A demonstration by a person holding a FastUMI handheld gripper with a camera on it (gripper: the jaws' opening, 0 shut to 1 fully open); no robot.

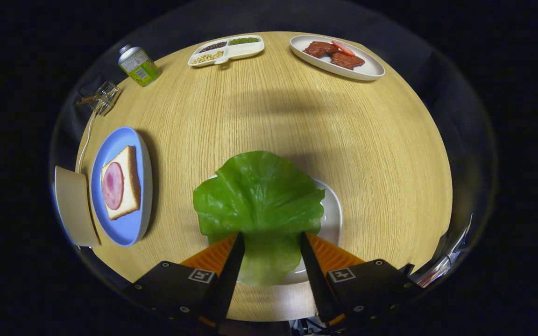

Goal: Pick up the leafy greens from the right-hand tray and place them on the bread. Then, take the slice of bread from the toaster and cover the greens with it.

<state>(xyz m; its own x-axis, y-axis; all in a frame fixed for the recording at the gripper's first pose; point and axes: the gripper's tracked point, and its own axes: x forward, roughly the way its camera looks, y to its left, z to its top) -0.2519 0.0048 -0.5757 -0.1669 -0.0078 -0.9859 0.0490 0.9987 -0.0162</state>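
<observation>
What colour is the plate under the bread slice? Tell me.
Light blue plate, clearest in the gripper view; the open fingers straddle the lettuce leaf.

We see a staged dining setup inside a dark booth: a round pale wooden table [273,121] set with a blue plate [131,228] and a white oval dish [371,70].

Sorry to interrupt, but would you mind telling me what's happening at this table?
A hand-held gripper is over the lettuce leaf on its white tray, fingers open on either side of the leaf's near end. Nothing is gripped yet. The bread with ham waits on the blue plate to the left.
</observation>
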